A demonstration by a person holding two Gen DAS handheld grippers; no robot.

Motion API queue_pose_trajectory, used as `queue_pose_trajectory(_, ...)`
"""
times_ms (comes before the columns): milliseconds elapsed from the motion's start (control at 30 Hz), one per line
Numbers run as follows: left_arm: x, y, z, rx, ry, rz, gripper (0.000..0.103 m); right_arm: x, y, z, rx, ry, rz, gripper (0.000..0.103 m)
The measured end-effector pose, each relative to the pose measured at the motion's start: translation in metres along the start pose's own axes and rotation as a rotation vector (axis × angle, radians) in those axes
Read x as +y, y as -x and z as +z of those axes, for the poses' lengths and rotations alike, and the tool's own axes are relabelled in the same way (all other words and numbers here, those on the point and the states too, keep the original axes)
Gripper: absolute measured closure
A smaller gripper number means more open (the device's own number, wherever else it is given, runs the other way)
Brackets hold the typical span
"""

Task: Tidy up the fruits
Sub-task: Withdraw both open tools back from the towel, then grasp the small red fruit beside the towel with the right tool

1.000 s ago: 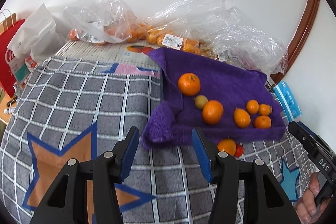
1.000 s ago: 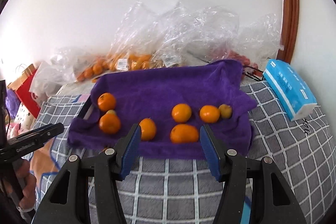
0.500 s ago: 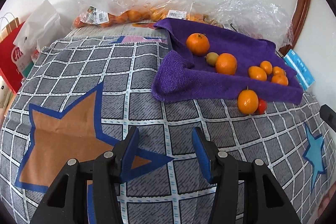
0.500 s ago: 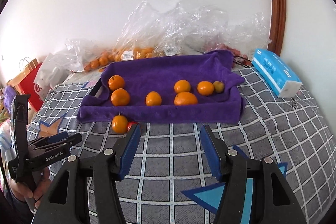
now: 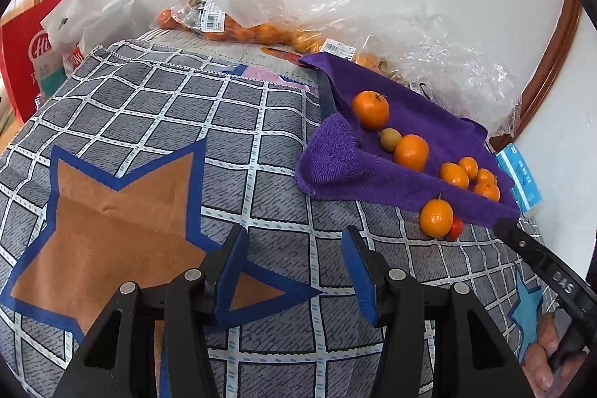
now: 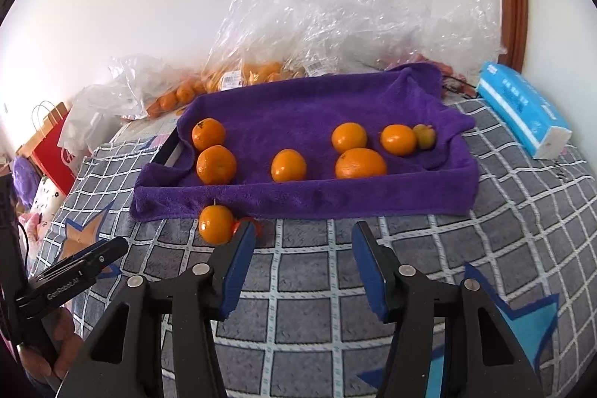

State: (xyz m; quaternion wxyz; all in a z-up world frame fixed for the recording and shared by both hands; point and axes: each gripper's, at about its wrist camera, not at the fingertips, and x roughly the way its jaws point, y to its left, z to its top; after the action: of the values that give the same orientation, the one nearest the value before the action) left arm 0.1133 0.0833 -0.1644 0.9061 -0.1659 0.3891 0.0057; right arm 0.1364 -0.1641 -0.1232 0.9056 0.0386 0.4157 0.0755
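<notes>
A tray lined with a purple towel (image 6: 298, 114) (image 5: 429, 122) holds several oranges and a small greenish fruit (image 6: 424, 136). One orange (image 6: 215, 224) (image 5: 435, 217) lies on the checked cloth just outside the tray's front edge, with a small red fruit (image 5: 456, 229) touching it. My right gripper (image 6: 304, 248) is open and empty, just in front of the tray, its left finger next to that loose orange. My left gripper (image 5: 294, 254) is open and empty, over the cloth to the left of the tray.
Clear plastic bags of oranges (image 6: 261, 69) (image 5: 238, 21) lie behind the tray against the wall. A blue tissue pack (image 6: 522, 107) lies right of the tray. A red paper bag (image 5: 26, 36) and white bag stand at the far left. A grey checked cloth (image 5: 149, 122) covers the surface.
Both grippers pulled back from the tray, then the right one came closer again. The loose orange and red fruit in front of the tray came into view. Jaws stayed open.
</notes>
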Motion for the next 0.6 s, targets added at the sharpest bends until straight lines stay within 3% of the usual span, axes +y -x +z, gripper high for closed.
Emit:
queue_pose_trajectory(100,-0.001,-0.001,0.0,0.001,-0.006,-0.002,0.053,0.003,-0.014,0.002,0.028,-0.003,-0.003,0.062)
queue_pose_trajectory(200,-0.001,-0.002,0.001,0.003,-0.002,-0.008,0.052,0.007,-0.026,0.001,0.056,0.006,0.018,0.062)
queue_pose_trajectory(467,0.0,-0.002,0.001,0.006,0.008,-0.02,0.049,0.022,-0.029,-0.003,0.05,0.095,-0.025,0.062)
queue_pose_trajectory(600,0.001,-0.002,0.001,0.006,0.014,-0.025,0.049,0.024,-0.027,-0.003,0.054,0.096,0.011,0.062)
